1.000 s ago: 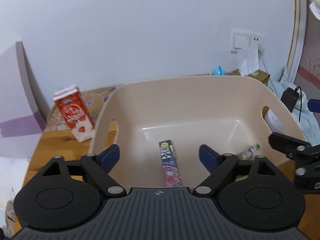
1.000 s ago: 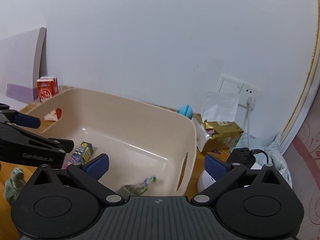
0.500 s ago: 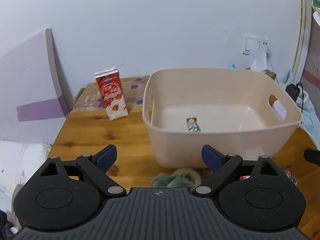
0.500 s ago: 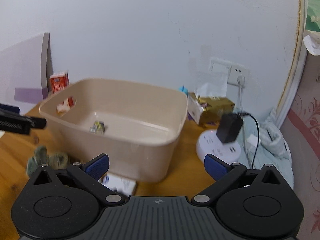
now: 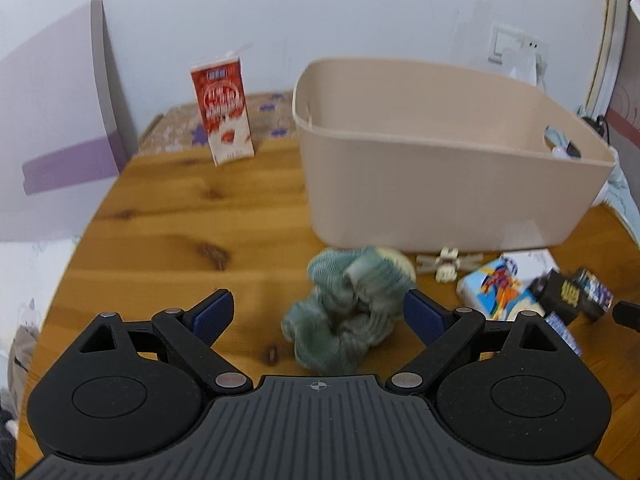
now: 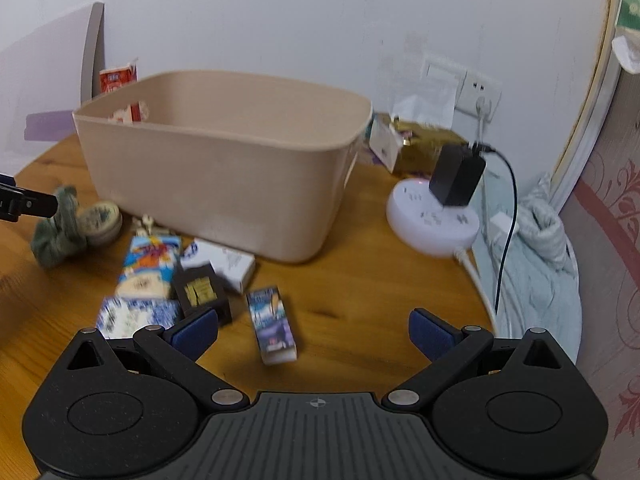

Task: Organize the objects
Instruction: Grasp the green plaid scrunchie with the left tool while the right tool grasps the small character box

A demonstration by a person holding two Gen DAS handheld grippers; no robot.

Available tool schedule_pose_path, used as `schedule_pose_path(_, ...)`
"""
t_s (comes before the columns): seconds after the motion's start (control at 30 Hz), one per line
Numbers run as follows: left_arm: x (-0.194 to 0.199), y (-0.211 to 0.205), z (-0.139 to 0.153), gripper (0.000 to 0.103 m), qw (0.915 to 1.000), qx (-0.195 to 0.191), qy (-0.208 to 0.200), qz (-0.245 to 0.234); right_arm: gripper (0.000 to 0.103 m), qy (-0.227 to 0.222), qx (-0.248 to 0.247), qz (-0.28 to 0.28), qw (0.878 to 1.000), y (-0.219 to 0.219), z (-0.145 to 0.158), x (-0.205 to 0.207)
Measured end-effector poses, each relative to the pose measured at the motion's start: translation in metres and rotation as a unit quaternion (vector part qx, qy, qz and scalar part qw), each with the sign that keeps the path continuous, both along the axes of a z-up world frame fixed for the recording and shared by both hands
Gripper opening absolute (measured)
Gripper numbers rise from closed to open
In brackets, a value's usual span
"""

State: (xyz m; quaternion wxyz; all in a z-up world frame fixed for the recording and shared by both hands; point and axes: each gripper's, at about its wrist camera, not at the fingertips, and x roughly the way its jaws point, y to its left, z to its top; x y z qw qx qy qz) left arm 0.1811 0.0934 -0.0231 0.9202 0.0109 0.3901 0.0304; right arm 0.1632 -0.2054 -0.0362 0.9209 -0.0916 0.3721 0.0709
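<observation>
Both grippers hang wide open and empty above a round wooden table [image 5: 168,208]. The left gripper [image 5: 318,314] frames a crumpled green cloth [image 5: 346,312] lying just in front of a beige plastic bin [image 5: 440,184], which stands toward the table's far edge. The right gripper [image 6: 312,332] hovers over a small dark box [image 6: 272,330] near a scatter of small cartons [image 6: 150,268] at the bin's near wall. A red milk carton [image 5: 223,114] stands upright at the far left edge.
</observation>
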Motion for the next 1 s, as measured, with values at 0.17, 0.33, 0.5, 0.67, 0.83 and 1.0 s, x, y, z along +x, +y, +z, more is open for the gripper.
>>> schedule_pose_path(0.17,0.005,0.001,-0.019,0.093,0.9998,-0.008,0.021,0.002,0.103,0.024,-0.005,0.000,1.000,0.000,-0.020,0.005)
schedule_pose_path(0.33,0.010,-0.004,-0.030,0.088,0.9996,-0.002,0.026,-0.007,0.103,0.026,-0.007,0.007,1.000,0.004,-0.028,0.011)
schedule_pose_path(0.5,0.016,-0.006,-0.033,0.064,0.9992,-0.008,0.035,-0.015,0.083,0.031,-0.008,0.012,0.999,0.008,-0.033,0.016)
schedule_pose_path(0.67,0.018,-0.005,-0.034,0.044,0.9989,-0.012,0.043,-0.010,0.067,0.029,0.001,0.025,0.999,0.010,-0.031,0.016)
schedule_pose_path(0.83,0.013,-0.008,-0.031,0.027,0.9990,-0.006,0.044,-0.008,0.025,0.027,-0.017,0.058,0.998,0.023,-0.029,0.008)
schedule_pose_path(1.0,0.001,-0.009,-0.023,0.025,0.9992,-0.010,0.038,-0.011,0.022,0.025,-0.006,0.062,0.998,0.022,-0.027,0.002)
